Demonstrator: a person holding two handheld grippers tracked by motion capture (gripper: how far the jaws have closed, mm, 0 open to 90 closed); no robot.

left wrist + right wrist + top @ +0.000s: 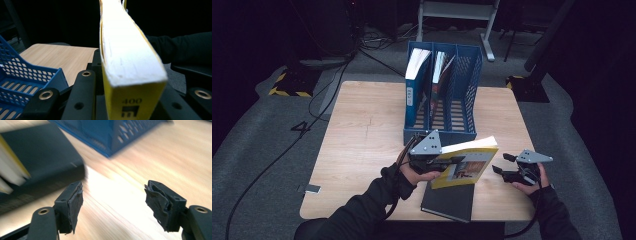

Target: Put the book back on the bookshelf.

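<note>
The left gripper (447, 161) squeezes the yellow book (467, 162) above the table's (362, 130) near edge. The right gripper (504, 165) has its fingers apart, holding nothing, by the near right corner.

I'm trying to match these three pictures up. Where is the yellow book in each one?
High view: the yellow book is held up at the table's near edge, in the left claw.
Left gripper view: the book fills the centre, edge-on.
Right gripper view: its corner pokes in at the left edge.
Shared landmark: the blue file rack.
</note>
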